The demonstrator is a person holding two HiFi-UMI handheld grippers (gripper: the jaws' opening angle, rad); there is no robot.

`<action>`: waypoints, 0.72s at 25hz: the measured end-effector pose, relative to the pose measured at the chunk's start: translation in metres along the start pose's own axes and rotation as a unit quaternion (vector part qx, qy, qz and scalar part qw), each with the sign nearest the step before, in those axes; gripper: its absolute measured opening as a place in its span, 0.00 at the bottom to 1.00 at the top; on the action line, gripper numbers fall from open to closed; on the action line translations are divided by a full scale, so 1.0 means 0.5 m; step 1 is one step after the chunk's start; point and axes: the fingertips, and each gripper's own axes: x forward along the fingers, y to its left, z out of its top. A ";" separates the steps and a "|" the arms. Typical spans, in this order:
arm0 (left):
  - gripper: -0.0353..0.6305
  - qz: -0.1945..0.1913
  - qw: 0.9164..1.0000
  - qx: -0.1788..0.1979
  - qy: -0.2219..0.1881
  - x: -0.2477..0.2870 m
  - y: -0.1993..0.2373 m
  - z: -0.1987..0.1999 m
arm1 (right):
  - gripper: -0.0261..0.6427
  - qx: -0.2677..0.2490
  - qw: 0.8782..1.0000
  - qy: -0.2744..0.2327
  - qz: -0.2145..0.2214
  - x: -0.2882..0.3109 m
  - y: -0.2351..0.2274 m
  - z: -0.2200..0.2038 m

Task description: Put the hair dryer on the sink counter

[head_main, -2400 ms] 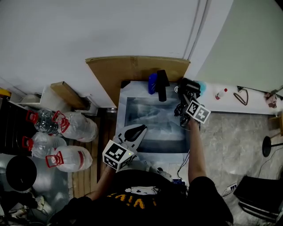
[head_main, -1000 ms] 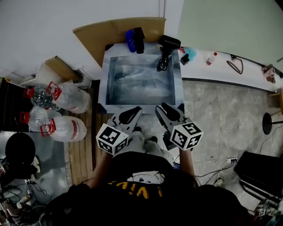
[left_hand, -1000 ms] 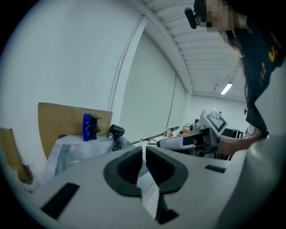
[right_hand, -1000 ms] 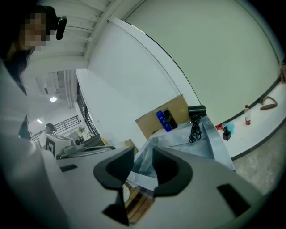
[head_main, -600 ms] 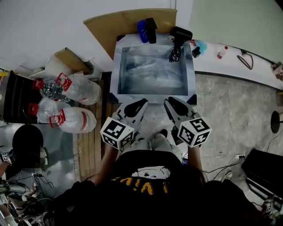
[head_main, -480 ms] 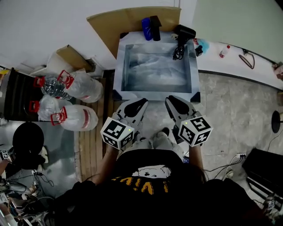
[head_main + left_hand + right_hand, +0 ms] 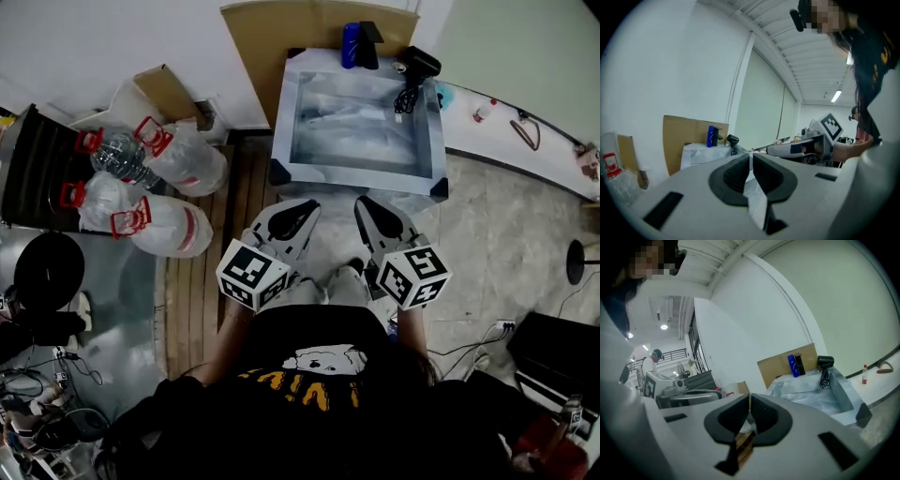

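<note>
- Hair dryer (image 7: 419, 64): lies on the far right corner of the sink (image 7: 356, 174), up on the rim ledge, not down in the basin. Its cord (image 7: 407, 94) hangs over the edge into the basin
- The right gripper view shows the same: dryer body on the back corner, cord looped down inside the wall
- Blue bottle (image 7: 351, 44) and a dark item stand on the back ledge, just left of the dryer and apart from it. Cardboard (image 7: 272, 37) leans on the wall behind
- Left gripper (image 7: 298, 214): jaws together, nothing between them. Held low in front of the person, on the near side of the sink, well apart from the dryer
- Right gripper (image 7: 372, 211): jaws have just been closing and now meet, with nothing between the pads. Also on the near side of the sink, beside the left one
- Neither tool touches the dryer or the sink
- Water jugs (image 7: 178, 225) on the floor to the left, not involved
- Judgement: placing looks done, with the dryer resting unaided on the counter edge and both grippers clear
- Left over, at most: the cord trailing in the basin, which the task does not name. I see no other step outstanding
</note>
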 end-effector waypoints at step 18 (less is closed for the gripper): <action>0.09 -0.047 0.998 0.009 -0.039 -0.107 -0.029 -0.017 | 0.05 -0.022 0.998 -0.023 -0.058 -0.063 0.077 -0.033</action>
